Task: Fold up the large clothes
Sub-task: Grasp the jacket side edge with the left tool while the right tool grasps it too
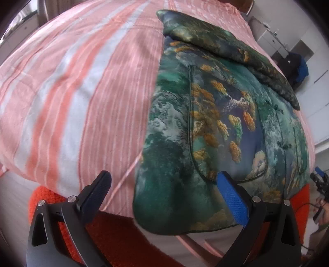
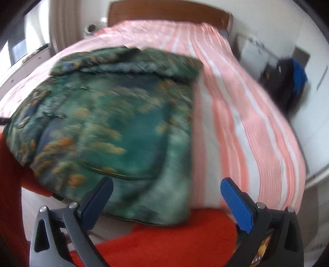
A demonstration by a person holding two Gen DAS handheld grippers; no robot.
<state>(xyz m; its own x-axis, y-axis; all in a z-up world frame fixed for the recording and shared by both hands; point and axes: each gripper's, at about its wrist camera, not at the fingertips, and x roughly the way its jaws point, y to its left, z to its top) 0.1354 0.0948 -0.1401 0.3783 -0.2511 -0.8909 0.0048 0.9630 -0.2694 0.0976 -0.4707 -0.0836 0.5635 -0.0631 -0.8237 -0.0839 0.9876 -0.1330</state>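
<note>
Padded satin jacket (image 1: 216,131), folded rectangular

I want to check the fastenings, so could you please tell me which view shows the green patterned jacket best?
The left wrist view: the green patterned jacket is sharp there, with its knot buttons and pocket seams visible. The right wrist view shows it whole but motion-blurred.

A bedroom in a home.
You're facing a bed (image 2: 257,123) under a pink-and-white striped cover, its wooden headboard (image 2: 168,14) against the wall, white drawers (image 1: 273,39) alongside, and curtains (image 2: 61,22) at the window.
</note>
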